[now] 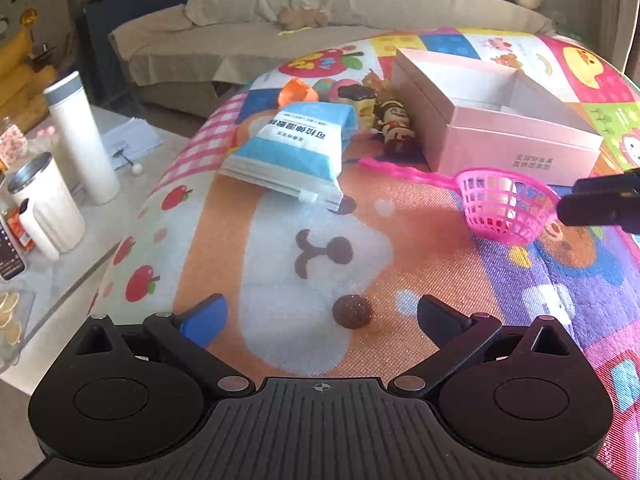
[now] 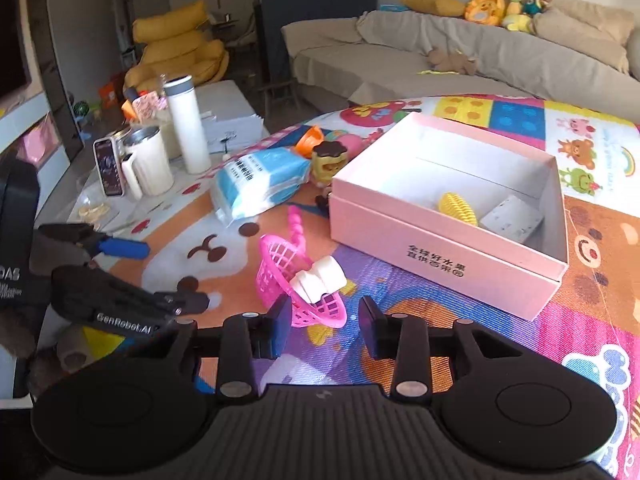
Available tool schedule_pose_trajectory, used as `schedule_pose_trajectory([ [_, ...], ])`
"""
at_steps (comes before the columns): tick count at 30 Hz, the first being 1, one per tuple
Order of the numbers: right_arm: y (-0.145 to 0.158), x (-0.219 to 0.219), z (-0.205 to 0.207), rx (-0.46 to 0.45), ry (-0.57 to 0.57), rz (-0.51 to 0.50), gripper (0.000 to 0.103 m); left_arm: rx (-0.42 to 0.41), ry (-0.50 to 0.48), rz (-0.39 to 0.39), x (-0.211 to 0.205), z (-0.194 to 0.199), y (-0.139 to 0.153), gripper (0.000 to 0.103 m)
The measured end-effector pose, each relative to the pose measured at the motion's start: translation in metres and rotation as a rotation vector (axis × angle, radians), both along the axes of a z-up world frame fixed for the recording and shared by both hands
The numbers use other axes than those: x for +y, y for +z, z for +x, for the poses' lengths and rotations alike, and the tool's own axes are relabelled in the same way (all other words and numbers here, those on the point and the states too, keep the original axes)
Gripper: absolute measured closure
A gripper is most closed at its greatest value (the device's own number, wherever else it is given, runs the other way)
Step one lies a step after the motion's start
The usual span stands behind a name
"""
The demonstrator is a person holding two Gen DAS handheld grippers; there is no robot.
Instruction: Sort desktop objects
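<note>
The left gripper [image 1: 320, 316] hangs with its jaws spread wide and nothing between them, above the colourful cartoon-printed play mat [image 1: 280, 240] that covers the table. The right gripper [image 2: 325, 328] has its jaws part-way apart, released. The small pink plastic lattice basket with a long beaded handle [image 2: 288, 276] lies tipped on its side just ahead of them; its lower rim sits beside the left finger [image 2: 280, 326], and whether they touch I cannot tell. A white ridged object [image 2: 320, 278] pokes out of the basket's mouth.

Just beyond the basket stands the open pale pink cardboard box with printed characters on its front wall [image 2: 432, 252]. Inside it lie a yellow ribbed oval piece [image 2: 458, 204] and a small white patterned card [image 2: 512, 218], side by side.

To the left of the box lies a blue-and-white soft plastic pack with printed characters [image 2: 260, 178]. Behind it cluster small toys: a yellow figure with a brown scalloped cap [image 2: 328, 162] and an orange piece [image 2: 310, 138].

Further left, off the mat, stand a tall white cylindrical flask [image 2: 186, 124] and a cream cup with a metal rim [image 2: 150, 162].
</note>
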State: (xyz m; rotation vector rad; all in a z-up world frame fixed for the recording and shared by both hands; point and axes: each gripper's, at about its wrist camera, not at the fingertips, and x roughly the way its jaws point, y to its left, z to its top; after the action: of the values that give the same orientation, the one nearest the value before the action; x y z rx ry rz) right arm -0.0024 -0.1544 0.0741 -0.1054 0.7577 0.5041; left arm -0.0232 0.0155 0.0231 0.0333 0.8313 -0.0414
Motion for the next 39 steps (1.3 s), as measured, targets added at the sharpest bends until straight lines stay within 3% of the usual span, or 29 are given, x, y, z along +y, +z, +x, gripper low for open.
schedule_pose_trajectory([
  [6,-0.005,-0.007,0.025,0.041,-0.056,0.134,0.067,-0.010,-0.046,0.016,-0.003,-0.011,0.004,0.000],
  [8,-0.004,-0.006,0.030,0.057,-0.053,0.185,0.062,-0.002,-0.030,0.022,-0.002,-0.010,0.004,0.000],
  [9,-0.004,-0.005,0.031,0.060,-0.051,0.204,0.055,0.005,-0.017,0.019,0.000,-0.009,0.003,0.000],
  [10,-0.003,-0.004,0.032,0.057,-0.053,0.218,0.050,0.013,-0.007,0.012,0.001,-0.008,0.003,0.000],
  [15,0.005,-0.004,0.033,0.012,-0.092,0.210,0.050,0.029,-0.012,-0.025,-0.006,-0.005,0.000,0.000],
  [20,0.005,-0.004,0.053,0.012,-0.163,0.152,0.054,0.019,-0.098,-0.003,-0.031,-0.011,-0.008,0.000],
  [27,-0.030,0.012,0.090,0.164,-0.178,0.161,0.056,0.014,-0.151,-0.004,-0.038,-0.019,-0.008,0.000],
  [30,-0.037,0.016,0.091,0.232,-0.154,0.207,0.077,0.017,-0.145,-0.006,-0.033,-0.020,-0.009,0.000],
  [32,-0.032,0.018,0.080,0.205,-0.128,0.217,0.077,0.019,-0.143,-0.010,-0.032,-0.020,-0.009,0.000],
  [34,-0.018,0.020,0.062,0.116,-0.112,0.185,0.077,0.018,-0.151,-0.012,-0.034,-0.019,-0.007,0.000],
  [39,0.005,-0.002,0.040,0.015,-0.173,0.092,0.077,0.000,-0.199,-0.024,-0.050,-0.016,0.000,0.000],
])
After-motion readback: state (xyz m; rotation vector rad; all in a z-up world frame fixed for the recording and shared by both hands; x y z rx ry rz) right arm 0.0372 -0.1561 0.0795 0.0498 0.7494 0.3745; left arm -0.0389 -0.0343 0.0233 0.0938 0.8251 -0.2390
